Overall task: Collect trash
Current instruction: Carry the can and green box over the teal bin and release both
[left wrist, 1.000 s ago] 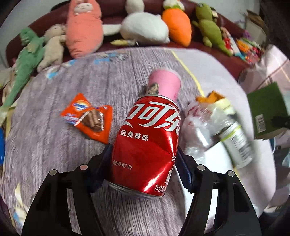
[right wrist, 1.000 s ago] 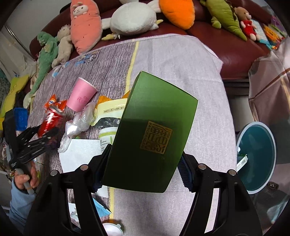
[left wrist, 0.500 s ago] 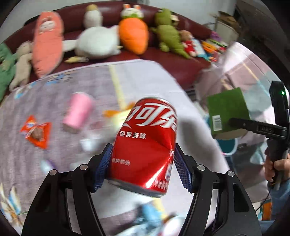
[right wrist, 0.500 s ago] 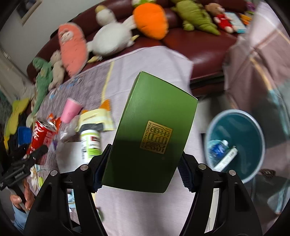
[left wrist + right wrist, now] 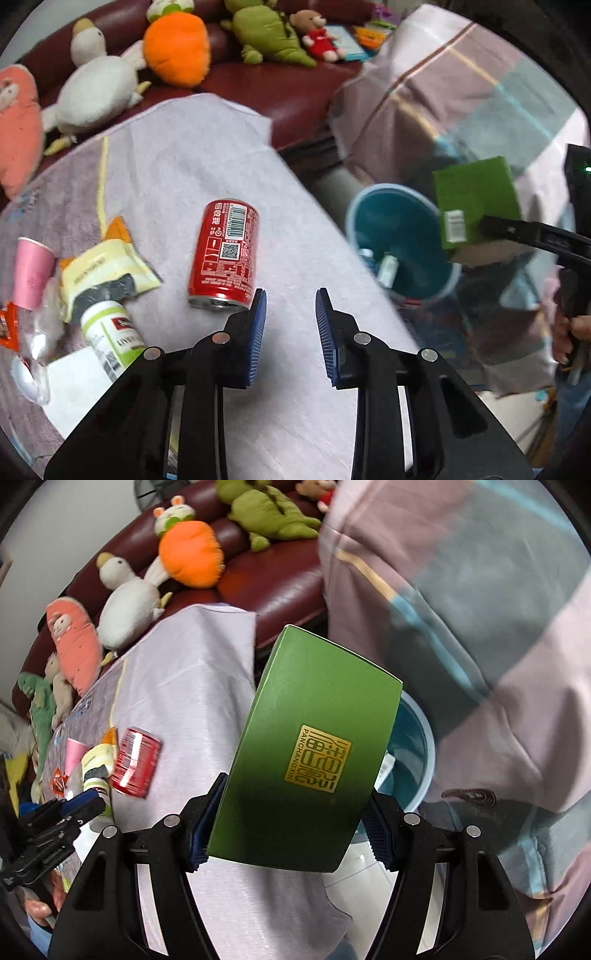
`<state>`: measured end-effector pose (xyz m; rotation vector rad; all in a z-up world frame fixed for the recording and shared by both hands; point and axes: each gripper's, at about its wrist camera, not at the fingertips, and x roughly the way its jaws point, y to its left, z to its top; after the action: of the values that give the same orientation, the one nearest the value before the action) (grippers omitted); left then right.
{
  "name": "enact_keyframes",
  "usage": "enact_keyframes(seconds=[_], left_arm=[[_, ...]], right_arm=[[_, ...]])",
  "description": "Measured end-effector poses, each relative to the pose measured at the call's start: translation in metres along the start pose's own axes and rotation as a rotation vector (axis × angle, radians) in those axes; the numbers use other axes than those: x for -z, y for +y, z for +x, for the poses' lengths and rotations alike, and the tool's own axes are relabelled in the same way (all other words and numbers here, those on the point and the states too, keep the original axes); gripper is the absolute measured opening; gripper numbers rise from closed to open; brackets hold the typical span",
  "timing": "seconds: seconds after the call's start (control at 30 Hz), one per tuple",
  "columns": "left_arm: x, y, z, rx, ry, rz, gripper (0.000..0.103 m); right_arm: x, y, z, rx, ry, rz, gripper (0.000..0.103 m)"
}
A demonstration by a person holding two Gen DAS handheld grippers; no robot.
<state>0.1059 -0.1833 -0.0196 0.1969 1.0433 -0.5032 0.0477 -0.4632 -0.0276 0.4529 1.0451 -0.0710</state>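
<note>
Two pieces are handled: the flat green cardboard box (image 5: 306, 760) is clamped in the right gripper (image 5: 291, 834) over the round teal plastic bin (image 5: 402, 240), so release is needed, while the red aluminium can (image 5: 223, 254) lies at eleven o'clock of the left gripper (image 5: 290, 328), whose jaws, just closing with nothing between them, stand narrowly apart.

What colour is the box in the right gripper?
Green box with a gold emblem; right wrist view.
</note>
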Motion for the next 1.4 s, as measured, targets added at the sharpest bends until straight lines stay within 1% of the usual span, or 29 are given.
enact_keyframes(seconds=[0.07,0.13,0.17,0.2,0.27,0.33,0.4,0.53,0.57,0.6,0.63,0.73,0.83,0.9,1.1,1.23,1.3,1.4], left_arm=[[-0.003,0.005,0.004,0.001,0.002,-0.03,0.03],[-0.007,0.014,0.005,-0.033,-0.012,-0.044,0.038],[-0.009,0.018,0.004,-0.048,-0.024,-0.049,0.051],[-0.01,0.023,0.004,-0.057,-0.034,-0.053,0.069],[-0.015,0.031,0.011,-0.074,-0.043,-0.053,0.083],[-0.019,0.034,0.022,-0.086,-0.016,-0.046,0.083],[-0.022,0.036,0.042,-0.086,0.031,-0.043,0.083],[-0.022,0.039,0.07,-0.088,0.086,-0.054,0.083],[-0.021,0.042,0.078,-0.085,0.099,-0.068,0.08],[-0.019,0.047,0.084,-0.09,0.108,-0.085,0.06],[-0.018,0.049,0.087,-0.096,0.115,-0.092,0.061],[-0.017,0.053,0.08,-0.112,0.1,-0.125,0.06],[-0.019,0.041,0.061,-0.08,0.061,-0.112,0.061],[-0.023,0.023,0.047,-0.044,0.032,-0.084,0.061],[-0.038,-0.023,0.032,0.045,0.006,-0.018,0.061],[-0.049,-0.05,0.037,0.095,0.008,0.019,0.061],[-0.052,-0.064,0.042,0.103,0.011,0.04,0.061],[-0.054,-0.081,0.055,0.121,0.037,0.063,0.061]], right_arm=[[0.0,0.0,0.011,-0.021,0.025,-0.005,0.065],[-0.002,0.004,0.018,-0.042,0.036,-0.007,0.065],[-0.005,0.006,0.02,-0.052,0.037,-0.009,0.065],[-0.006,0.007,0.02,-0.057,0.035,-0.012,0.065],[-0.007,0.01,0.02,-0.062,0.034,-0.019,0.065],[-0.009,0.012,0.022,-0.066,0.038,-0.02,0.065],[-0.011,0.014,0.023,-0.066,0.045,-0.022,0.065],[-0.013,0.016,0.024,-0.064,0.052,-0.023,0.065],[-0.013,0.016,0.024,-0.063,0.052,-0.024,0.065],[-0.013,0.016,0.024,-0.062,0.054,-0.024,0.065],[-0.013,0.015,0.025,-0.062,0.055,-0.024,0.065],[-0.013,0.012,0.024,-0.053,0.049,-0.024,0.065],[-0.016,0.002,0.023,-0.04,0.04,-0.001,0.065],[-0.017,-0.006,0.023,-0.028,0.036,0.011,0.065],[-0.016,-0.03,0.018,0.014,0.027,0.043,0.065],[-0.016,-0.045,0.017,0.059,0.023,0.054,0.065],[-0.016,-0.052,0.021,0.072,0.029,0.061,0.07],[-0.016,-0.062,0.028,0.071,0.042,0.09,0.071]])
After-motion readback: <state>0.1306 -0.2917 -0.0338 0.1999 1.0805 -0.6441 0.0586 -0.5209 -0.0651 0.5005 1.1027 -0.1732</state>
